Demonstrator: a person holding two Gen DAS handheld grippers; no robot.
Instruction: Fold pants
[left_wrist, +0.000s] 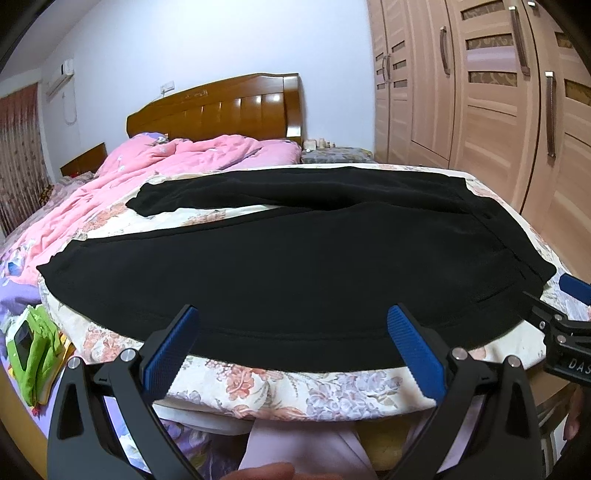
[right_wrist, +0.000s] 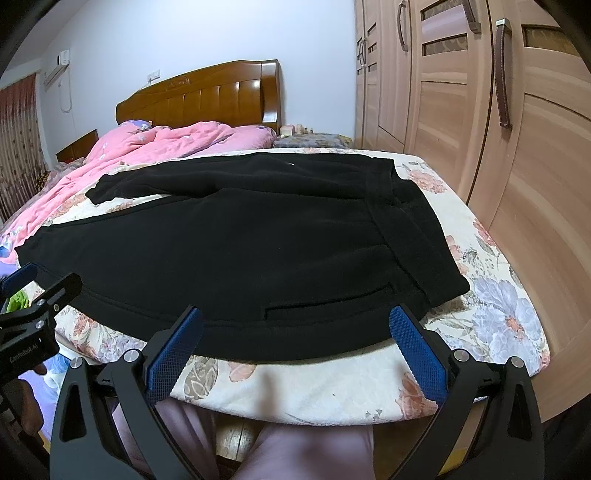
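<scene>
Black pants (left_wrist: 295, 266) lie spread flat on a floral-covered surface (left_wrist: 280, 391), waistband to the right, two legs pointing left with a gap between them. They also show in the right wrist view (right_wrist: 240, 251). My left gripper (left_wrist: 291, 350) is open and empty, just before the near edge of the pants, mid-leg. My right gripper (right_wrist: 295, 350) is open and empty near the waistband end, by a slit pocket (right_wrist: 328, 299). The right gripper shows at the right edge of the left wrist view (left_wrist: 565, 325); the left gripper shows at the left edge of the right wrist view (right_wrist: 33, 317).
A pink quilt (left_wrist: 155, 173) is bunched at the back left before a wooden headboard (left_wrist: 221, 107). A tall wooden wardrobe (left_wrist: 480, 92) stands close on the right. Green and purple items (left_wrist: 37, 350) lie low at the left. The person's legs (right_wrist: 295, 450) are below.
</scene>
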